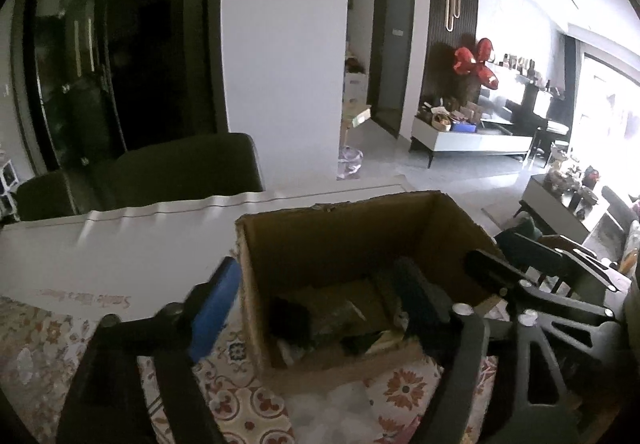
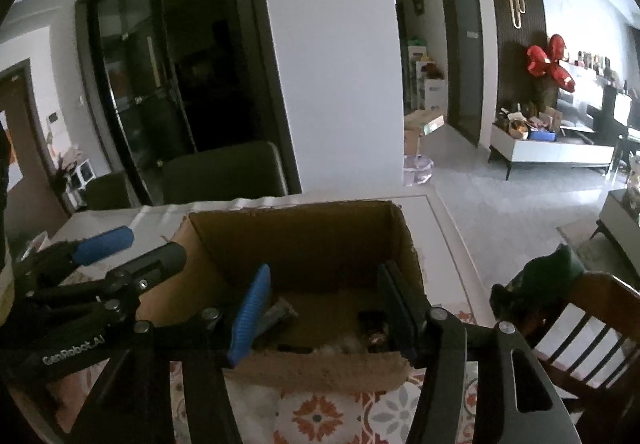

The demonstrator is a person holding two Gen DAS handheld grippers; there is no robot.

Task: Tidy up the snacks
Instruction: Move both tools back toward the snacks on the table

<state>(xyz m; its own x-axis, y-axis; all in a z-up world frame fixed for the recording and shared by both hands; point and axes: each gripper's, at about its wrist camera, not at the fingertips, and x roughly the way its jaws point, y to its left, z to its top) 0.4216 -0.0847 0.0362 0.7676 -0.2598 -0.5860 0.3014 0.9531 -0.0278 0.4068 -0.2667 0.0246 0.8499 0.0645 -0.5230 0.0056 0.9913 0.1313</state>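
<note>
An open cardboard box (image 1: 400, 228) stands on the patterned tablecloth; it also shows in the right wrist view (image 2: 296, 236). Several dark snack packets (image 1: 340, 320) lie on its bottom, dim and hard to tell apart. My left gripper (image 1: 320, 292) is open and empty, its blue-padded finger outside the box's left wall and the other finger inside. My right gripper (image 2: 324, 304) is open and empty, both fingers over the box's near edge. The left gripper (image 2: 132, 248) shows at the left of the right wrist view.
A white sheet (image 1: 120, 252) covers the table's far part. Dark chairs (image 1: 184, 172) stand behind the table. A wooden chair (image 2: 580, 328) with a green cushion is to the right. A clear plastic wrapper (image 1: 332, 408) lies in front of the box.
</note>
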